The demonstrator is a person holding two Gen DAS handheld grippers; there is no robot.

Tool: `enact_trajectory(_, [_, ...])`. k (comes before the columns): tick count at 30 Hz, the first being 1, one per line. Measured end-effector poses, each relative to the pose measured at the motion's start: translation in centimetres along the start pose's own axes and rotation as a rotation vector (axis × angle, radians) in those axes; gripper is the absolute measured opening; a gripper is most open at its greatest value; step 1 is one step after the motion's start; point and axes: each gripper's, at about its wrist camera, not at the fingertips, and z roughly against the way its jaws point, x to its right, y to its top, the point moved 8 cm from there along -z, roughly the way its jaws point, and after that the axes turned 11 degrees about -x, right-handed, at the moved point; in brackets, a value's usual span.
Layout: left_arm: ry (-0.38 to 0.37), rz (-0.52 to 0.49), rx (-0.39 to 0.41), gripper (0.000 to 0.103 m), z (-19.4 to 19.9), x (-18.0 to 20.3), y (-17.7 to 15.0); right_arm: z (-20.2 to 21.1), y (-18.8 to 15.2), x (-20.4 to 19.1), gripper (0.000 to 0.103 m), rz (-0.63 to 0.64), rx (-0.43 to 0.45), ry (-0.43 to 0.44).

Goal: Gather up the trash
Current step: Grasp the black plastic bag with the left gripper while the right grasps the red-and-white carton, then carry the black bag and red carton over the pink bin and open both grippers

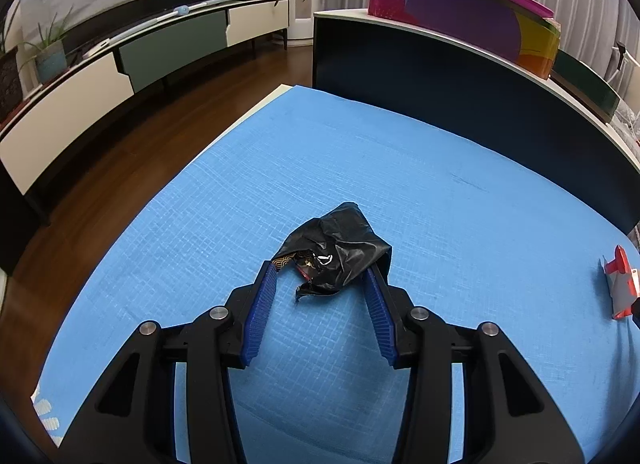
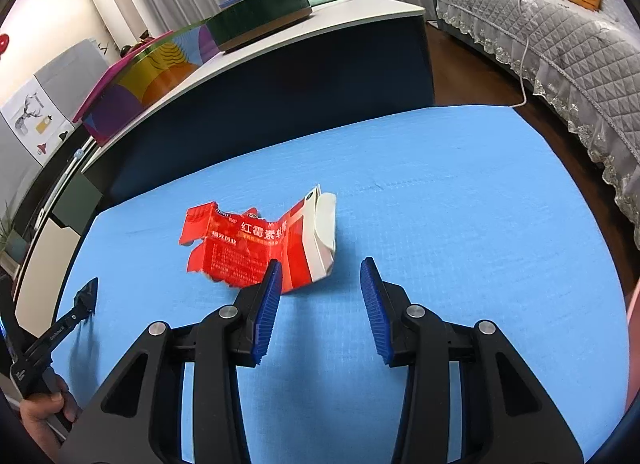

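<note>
My left gripper (image 1: 322,270) sits low over the blue mat (image 1: 440,184) with its jaws spread wide; the crumpled black wrapper (image 1: 340,252) lies between the blue pads (image 1: 266,304), its edges right at both fingertips, though I cannot tell whether they touch it. My right gripper (image 2: 320,270) is also spread apart and holds nothing. The torn red and white carton (image 2: 264,242) lies flattened on the mat just ahead, and my left fingertip overlaps its near edge while the other fingertip stands apart from it. Behind the mat runs a dark cabinet (image 2: 280,104) carrying a colourful box (image 1: 460,16). A grey sofa (image 2: 560,32) stands off to the right.
</note>
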Motion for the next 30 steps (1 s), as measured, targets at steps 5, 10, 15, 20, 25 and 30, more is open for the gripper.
enact_trajectory(5, [-0.009, -0.01, 0.008, 0.017, 0.4, 0.4, -0.1, -0.2, 0.5, -0.3, 0.011, 0.027, -0.005, 0.003])
enact_trajectory(10, [-0.037, -0.021, 0.044, 0.015, 1.8, 0.9, 0.0, 2.0, 0.7, -0.9, 0.006, 0.069, 0.047, -0.001])
enact_trajectory(15, [-0.092, -0.011, 0.058, 0.014, 3.1, 1.2, -0.4, 4.4, 0.3, -0.8, 0.006, 0.09, 0.066, -0.014])
enact_trajectory(20, [-0.134, -0.025, 0.065, 0.006, 4.6, 2.2, -1.1, 7.8, -0.9, 0.2, 0.006, 0.096, 0.085, -0.032])
enact_trajectory(25, [-0.156, -0.046, 0.074, 0.006, 5.8, 3.0, -2.0, 11.6, -2.1, 1.1, 0.006, 0.104, 0.112, -0.058])
enact_trajectory(30, [-0.182, -0.091, 0.096, 0.006, 7.5, 4.3, -2.9, 16.2, -3.0, 1.7, 0.006, 0.114, 0.159, -0.073])
